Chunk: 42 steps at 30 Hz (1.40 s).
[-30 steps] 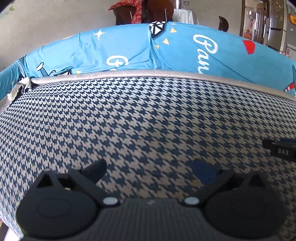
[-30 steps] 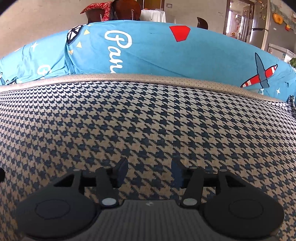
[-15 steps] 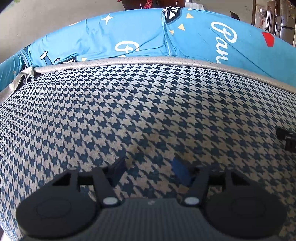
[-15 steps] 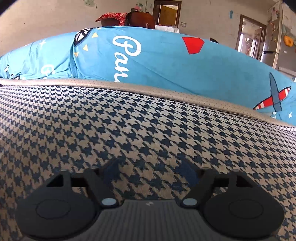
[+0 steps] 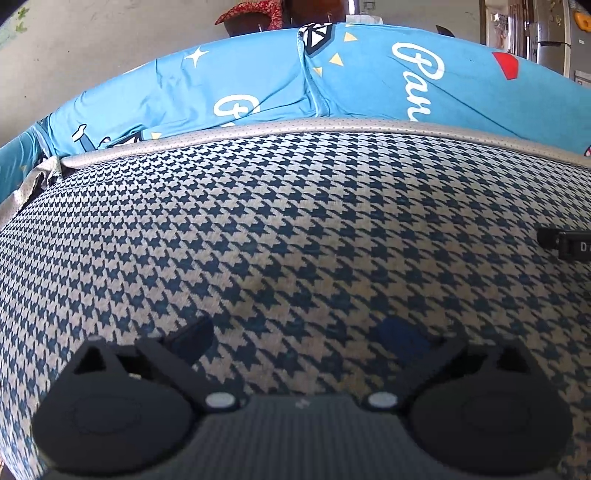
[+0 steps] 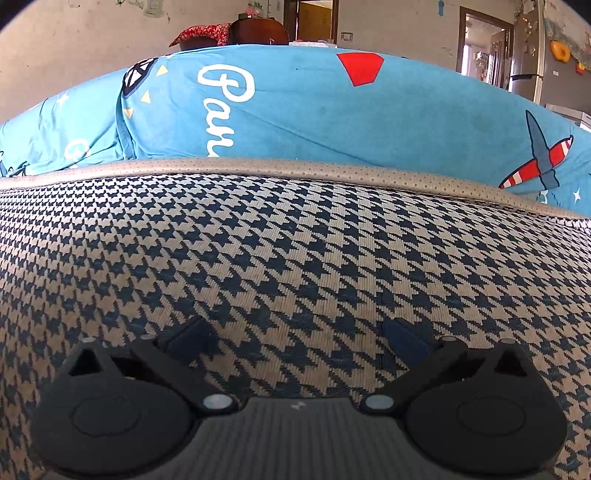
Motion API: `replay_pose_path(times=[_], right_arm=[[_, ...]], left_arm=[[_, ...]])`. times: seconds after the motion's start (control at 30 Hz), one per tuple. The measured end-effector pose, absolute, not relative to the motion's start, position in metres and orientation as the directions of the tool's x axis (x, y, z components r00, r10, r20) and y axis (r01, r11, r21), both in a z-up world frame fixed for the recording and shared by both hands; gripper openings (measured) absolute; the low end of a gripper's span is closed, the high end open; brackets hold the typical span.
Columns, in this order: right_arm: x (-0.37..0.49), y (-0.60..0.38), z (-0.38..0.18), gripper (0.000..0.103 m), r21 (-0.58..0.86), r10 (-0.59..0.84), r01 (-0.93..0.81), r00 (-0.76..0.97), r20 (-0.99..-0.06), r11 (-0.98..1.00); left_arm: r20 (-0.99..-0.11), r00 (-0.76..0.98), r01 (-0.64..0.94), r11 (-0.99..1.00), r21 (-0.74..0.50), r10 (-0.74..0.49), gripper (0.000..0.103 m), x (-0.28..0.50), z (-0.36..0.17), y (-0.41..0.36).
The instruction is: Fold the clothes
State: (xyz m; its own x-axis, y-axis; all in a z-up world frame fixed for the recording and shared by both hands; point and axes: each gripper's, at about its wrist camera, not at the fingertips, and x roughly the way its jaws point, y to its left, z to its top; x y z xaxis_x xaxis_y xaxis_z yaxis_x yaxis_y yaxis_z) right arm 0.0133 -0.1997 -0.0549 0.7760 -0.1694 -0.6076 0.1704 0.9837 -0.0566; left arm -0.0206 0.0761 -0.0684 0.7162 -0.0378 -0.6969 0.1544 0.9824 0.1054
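A navy-and-beige houndstooth garment (image 5: 295,229) lies flat and fills most of both views (image 6: 295,251). Its beige perforated band (image 5: 332,127) runs along the far edge, also in the right wrist view (image 6: 332,173). My left gripper (image 5: 299,338) is open, its fingers spread wide just above the cloth, holding nothing. My right gripper (image 6: 295,336) is open the same way over the cloth. A tip of the right gripper (image 5: 565,243) shows at the right edge of the left wrist view.
A bright blue printed sheet (image 5: 369,81) covers the surface beyond the garment, also in the right wrist view (image 6: 332,110). Behind it are a wall, a dark chair with red cloth (image 6: 236,33), doorways and a fridge (image 6: 524,66).
Both grippers opened wider than half a second ago. The views tilted slightly, showing more of the room behind. The garment lies as before.
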Motion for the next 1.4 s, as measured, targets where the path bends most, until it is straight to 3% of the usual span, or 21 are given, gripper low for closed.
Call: replay_pose_path(times=[0.17,0.27,0.3,0.37,0.4,1.4], right_arm=[[0.015,-0.199,-0.054,0.103,-0.057,-0.169,0.169,0.775,-0.609,0.984],[0.014,-0.2,-0.055,0.103,-0.056,-0.168,0.17,0.775,-0.609,0.984],[0.013,-0.2,-0.055,0.103,-0.055,-0.168,0.17,0.776,-0.608,0.984],[0.014,-0.2,-0.055,0.103,-0.056,-0.168,0.17,0.776,-0.609,0.984],[0.014,-0.2,-0.055,0.103,-0.056,-0.168,0.169,0.776,-0.609,0.984],[0.013,-0.199,-0.054,0.103,-0.055,-0.166,0.167,0.776,-0.609,0.984]], left_arm=[[-0.696,0.715,0.187,0.977,0.099,-0.066,0.084,-0.024,-0.064,0.073],[-0.702,0.708,0.202,0.975,0.097,-0.077,0.082,-0.033,-0.06,0.072],[-0.704,0.705,0.208,0.973,0.096,-0.081,0.083,-0.036,-0.059,0.072],[-0.711,0.697,0.216,0.972,0.09,-0.089,0.097,-0.041,-0.058,0.073],[-0.712,0.695,0.217,0.973,0.083,-0.094,0.099,-0.044,-0.057,0.074],[-0.719,0.68,0.298,0.949,0.098,-0.14,0.102,-0.082,-0.026,0.039]])
